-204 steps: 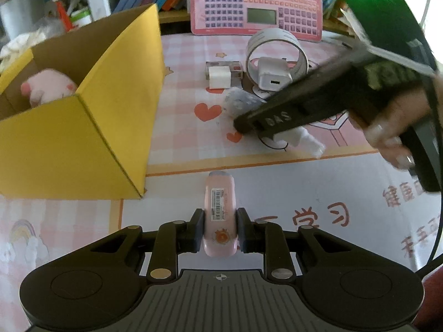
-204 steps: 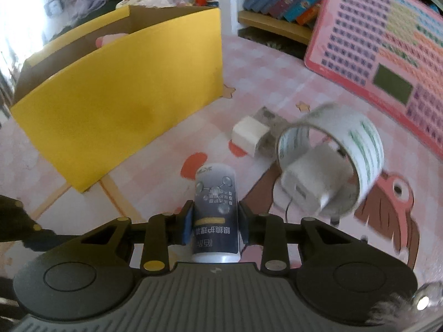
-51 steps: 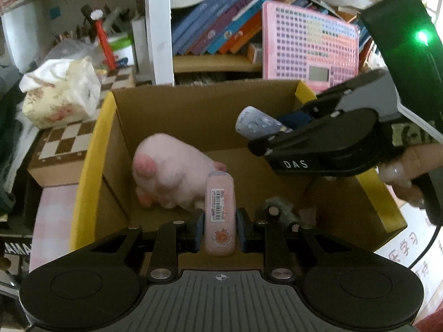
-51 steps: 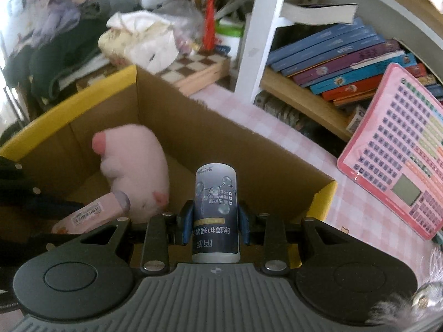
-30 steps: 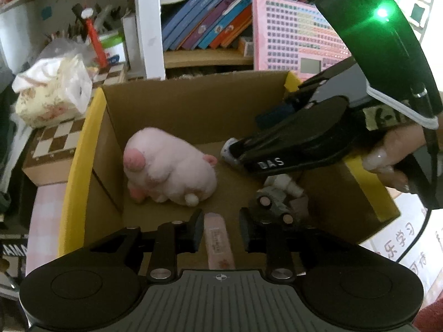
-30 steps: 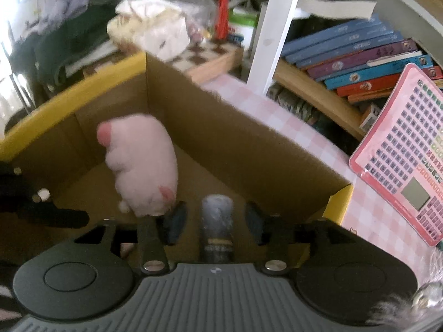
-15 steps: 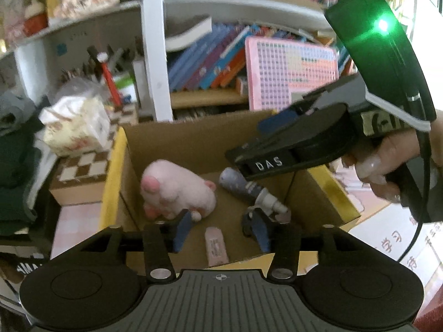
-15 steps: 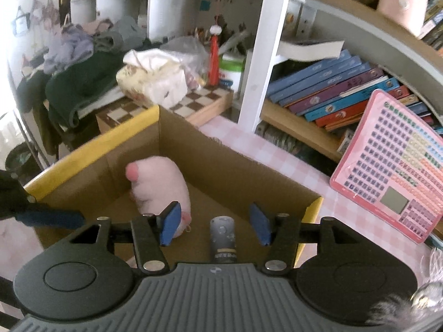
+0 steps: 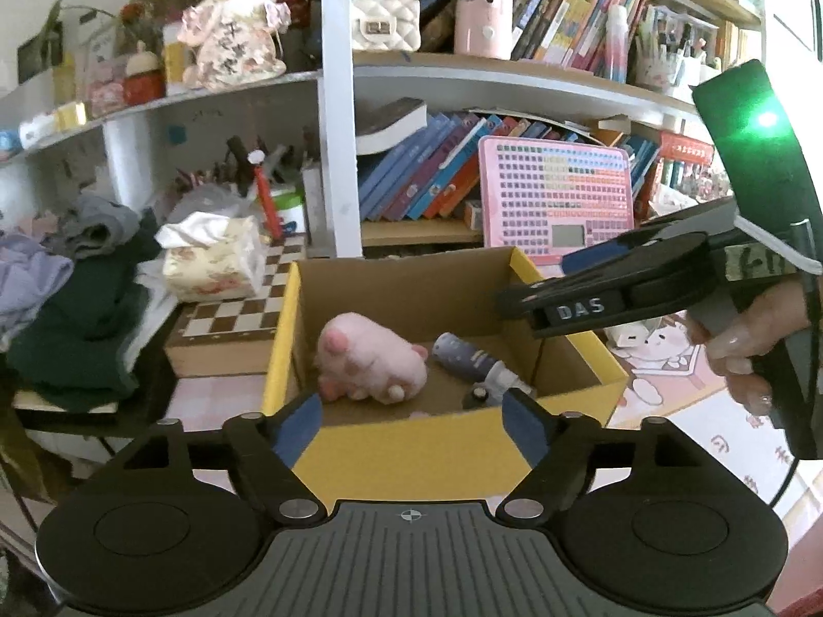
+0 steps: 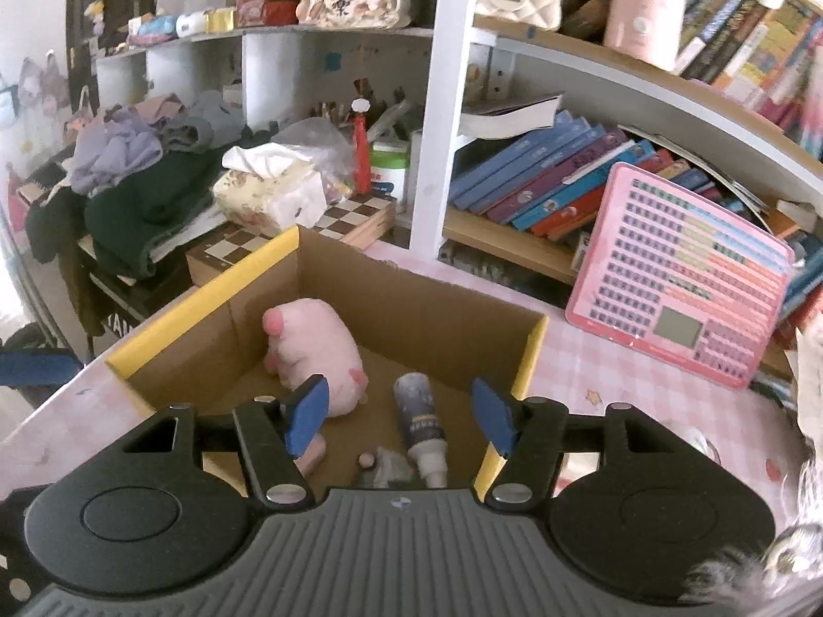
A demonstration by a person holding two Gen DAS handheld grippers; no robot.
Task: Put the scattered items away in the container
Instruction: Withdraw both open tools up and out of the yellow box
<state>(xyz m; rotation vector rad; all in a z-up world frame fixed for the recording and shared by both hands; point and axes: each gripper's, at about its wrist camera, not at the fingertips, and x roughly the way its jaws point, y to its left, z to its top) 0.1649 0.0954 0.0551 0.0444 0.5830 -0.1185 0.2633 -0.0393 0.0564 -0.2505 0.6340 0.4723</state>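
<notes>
Yellow-rimmed cardboard box now holds pink plush & spray bottle. Left gripper & right gripper both empty, jaws opening. Clear the box rim before reaching for the next item.

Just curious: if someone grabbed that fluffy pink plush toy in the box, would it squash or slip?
The fluffy pink plush toy looks soft and rounded, so it would probably squash. Its fuzzy surface likely grips well. It seems light for its bulk.
</notes>
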